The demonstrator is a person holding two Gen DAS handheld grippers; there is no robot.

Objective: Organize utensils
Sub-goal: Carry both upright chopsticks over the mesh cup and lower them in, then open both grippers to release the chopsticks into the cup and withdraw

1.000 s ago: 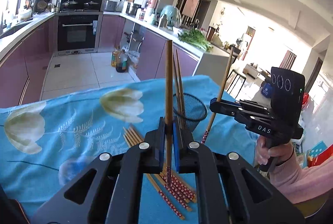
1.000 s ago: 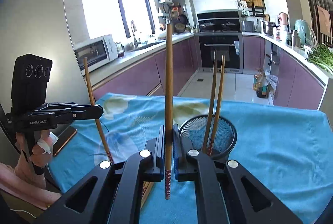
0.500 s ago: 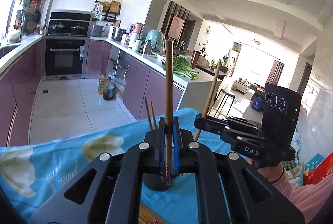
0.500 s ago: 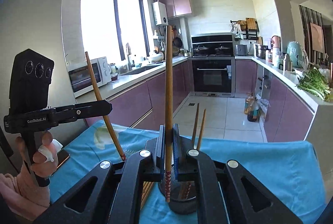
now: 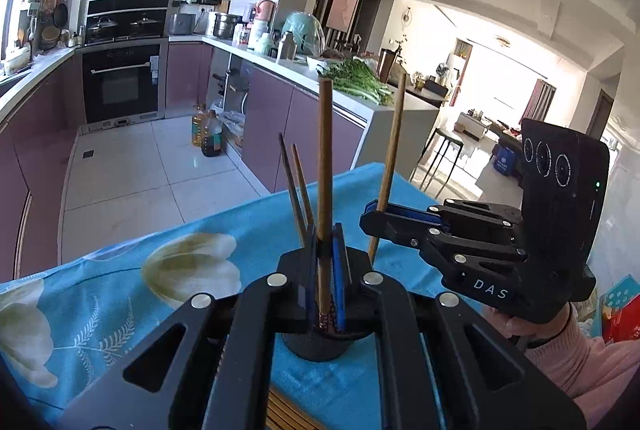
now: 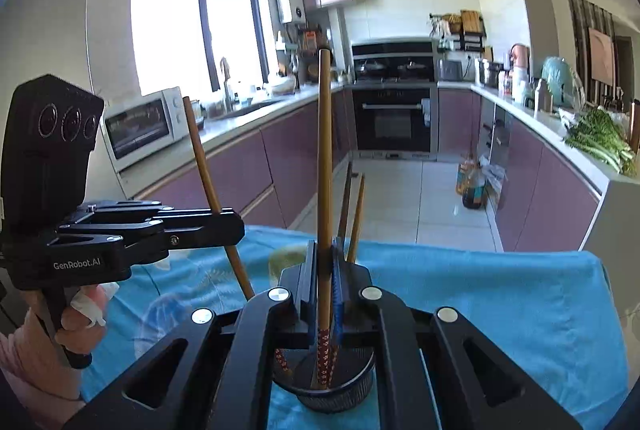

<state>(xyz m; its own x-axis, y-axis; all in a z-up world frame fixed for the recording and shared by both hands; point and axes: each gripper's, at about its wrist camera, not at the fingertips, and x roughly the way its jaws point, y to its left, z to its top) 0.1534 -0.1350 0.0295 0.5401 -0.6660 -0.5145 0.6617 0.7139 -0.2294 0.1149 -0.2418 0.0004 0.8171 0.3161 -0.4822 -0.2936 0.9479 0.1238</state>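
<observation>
Over a desk point(image 5: 100, 314) draped in a blue cloth printed with pale flowers, both grippers hang above a dark mesh holder point(image 6: 340, 396). That holder stands on the cloth near the front edge, right under the two sets of jaws.

From the left wrist view, the left gripper point(image 5: 326, 270) is pinching one wooden chopstick point(image 5: 325, 190) between its blue pads; the stick stands almost upright, and its red patterned tip reaches down to the mouth of the holder point(image 5: 320, 346). To its right, the right gripper point(image 5: 370, 216) pinches a second chopstick point(image 5: 390, 158), which leans a little to the right at the top. A hand point(image 5: 516, 326) in a pink sleeve grips that tool's handle.

From the right wrist view, the right gripper point(image 6: 326, 282) clamps its chopstick point(image 6: 325, 170) upright, with the patterned tip dipped inside the holder. At the left, the left gripper point(image 6: 234, 226) pinches its stick point(image 6: 204, 170), which tilts to the left at the top; its lower end is hidden behind the near gripper body.

Two more chopsticks point(image 6: 352, 214) already stand in the holder, leaning together just behind the jaws. In the left wrist view they show as a slanted pair point(image 5: 298, 190) just left of the held stick.

Beyond the desk lie a tiled kitchen floor point(image 5: 132, 170), purple cabinets and a black oven point(image 6: 394, 122).
</observation>
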